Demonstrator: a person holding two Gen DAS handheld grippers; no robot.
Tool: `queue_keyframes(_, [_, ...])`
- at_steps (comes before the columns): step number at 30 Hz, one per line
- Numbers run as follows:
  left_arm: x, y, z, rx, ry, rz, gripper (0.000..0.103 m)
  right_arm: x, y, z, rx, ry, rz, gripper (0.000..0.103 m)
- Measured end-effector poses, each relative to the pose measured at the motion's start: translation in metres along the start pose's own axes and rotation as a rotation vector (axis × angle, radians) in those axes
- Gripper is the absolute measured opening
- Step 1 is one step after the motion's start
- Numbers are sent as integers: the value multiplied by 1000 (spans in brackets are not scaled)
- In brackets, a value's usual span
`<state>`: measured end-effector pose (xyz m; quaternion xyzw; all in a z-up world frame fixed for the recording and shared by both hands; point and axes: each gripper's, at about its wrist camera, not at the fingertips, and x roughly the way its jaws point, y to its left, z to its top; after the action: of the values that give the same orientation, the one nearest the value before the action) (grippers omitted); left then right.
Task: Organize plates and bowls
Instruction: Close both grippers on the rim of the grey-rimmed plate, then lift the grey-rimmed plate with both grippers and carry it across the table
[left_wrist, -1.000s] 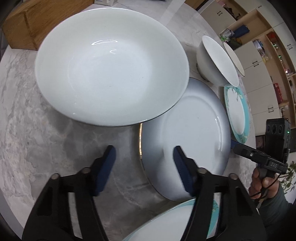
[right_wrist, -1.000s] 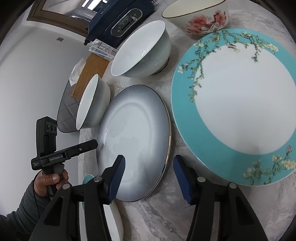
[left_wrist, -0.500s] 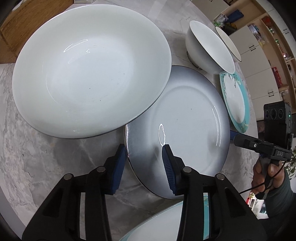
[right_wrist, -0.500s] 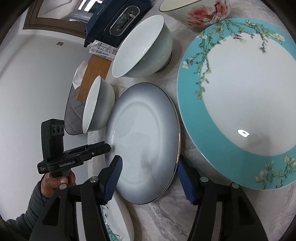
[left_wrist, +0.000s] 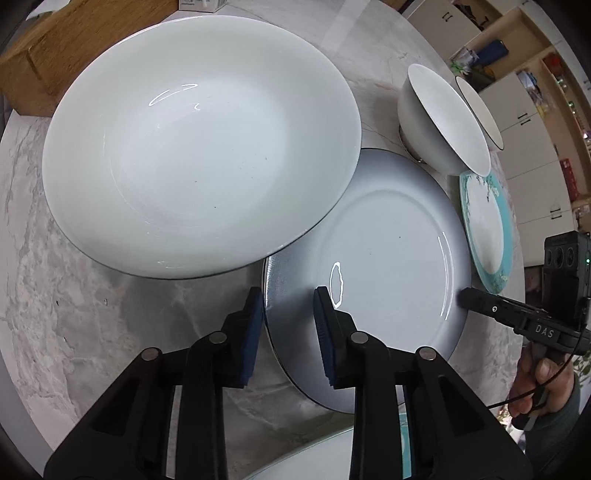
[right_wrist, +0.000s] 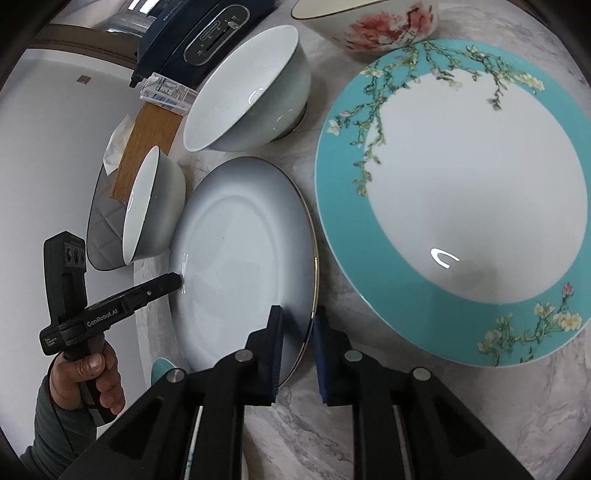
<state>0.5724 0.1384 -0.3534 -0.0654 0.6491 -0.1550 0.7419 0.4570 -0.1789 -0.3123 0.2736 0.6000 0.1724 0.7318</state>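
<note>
A grey-blue plate (left_wrist: 388, 273) with a gold rim lies on the marble table; it also shows in the right wrist view (right_wrist: 240, 258). My left gripper (left_wrist: 288, 325) is closed on its near rim, one pad under and one on top. My right gripper (right_wrist: 297, 350) is closed on the opposite rim. A large white bowl (left_wrist: 199, 147) overlaps the plate's edge in the left wrist view. A teal flowered plate (right_wrist: 461, 206) lies right of the grey plate. A second white bowl (right_wrist: 243, 92) stands behind it.
A floral bowl (right_wrist: 373, 22) stands at the back. A wooden box (left_wrist: 74, 44) sits behind the large bowl. A dark appliance (right_wrist: 207, 37) is at the table's far side. Another teal plate's rim (left_wrist: 325, 454) lies below my left gripper.
Both grippers moved in onto the grey-blue plate's opposite rims and narrowed from wide open to closed on it.
</note>
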Motion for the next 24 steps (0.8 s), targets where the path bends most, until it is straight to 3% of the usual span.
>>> queue_keyframes(6, [2, -2, -6, 0, 25, -37, 23, -8, -10, -6, 28, -24, 13, 18])
queue_keyframes(15, [-10, -8, -9, 32, -16, -31, 19, -10, -12, -12, 45, -26, 24, 18])
queue_keyframes(24, [-17, 6, -8, -38, -17, -60, 19, -20, -5, -9, 52, -71, 46, 16])
